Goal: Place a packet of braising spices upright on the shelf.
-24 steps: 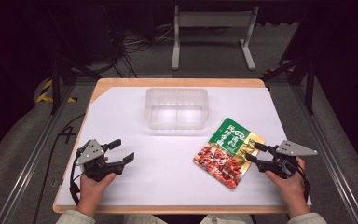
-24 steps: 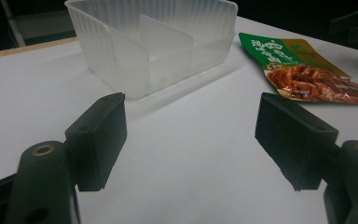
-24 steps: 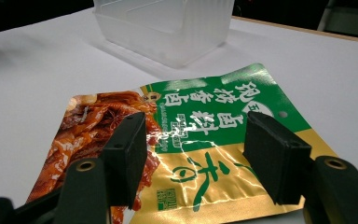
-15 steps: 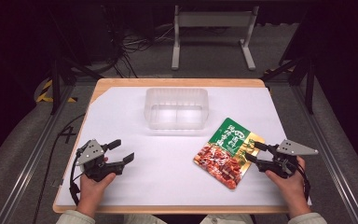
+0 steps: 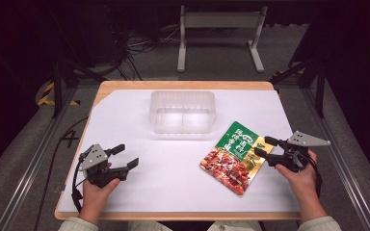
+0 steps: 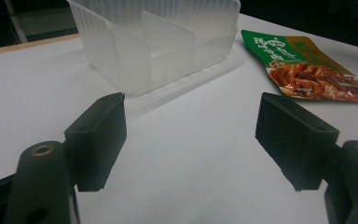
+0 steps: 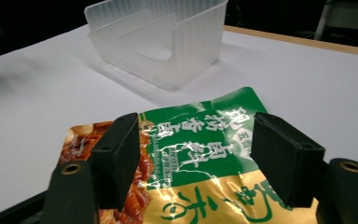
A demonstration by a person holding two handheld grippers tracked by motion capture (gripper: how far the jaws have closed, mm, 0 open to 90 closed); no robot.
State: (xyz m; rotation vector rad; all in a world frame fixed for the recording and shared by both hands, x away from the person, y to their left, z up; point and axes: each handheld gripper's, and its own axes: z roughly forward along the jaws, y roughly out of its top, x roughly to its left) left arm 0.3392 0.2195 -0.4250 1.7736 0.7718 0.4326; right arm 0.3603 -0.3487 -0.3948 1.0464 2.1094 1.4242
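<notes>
A green and gold food pouch (image 5: 233,156) with a picture of red-brown meat lies flat on the white table sheet (image 5: 173,163), right of centre. My right gripper (image 5: 264,147) is at the pouch's right edge with its jaws open. In the right gripper view, the pouch (image 7: 200,126) lies under and between the jaws of the right gripper (image 7: 196,154), and the pads do not press on it. My left gripper (image 5: 127,155) rests open at the front left with nothing between its jaws. In the left gripper view, the left gripper (image 6: 191,135) faces the bare sheet, with the pouch (image 6: 307,70) far off to the right.
A clear plastic container (image 5: 183,98) with an inner divider stands empty at the back centre of the table, also seen as the container (image 6: 158,46) and the container (image 7: 168,46). The wooden table edge (image 5: 183,85) borders the sheet; dark floor, cables and a stand lie beyond.
</notes>
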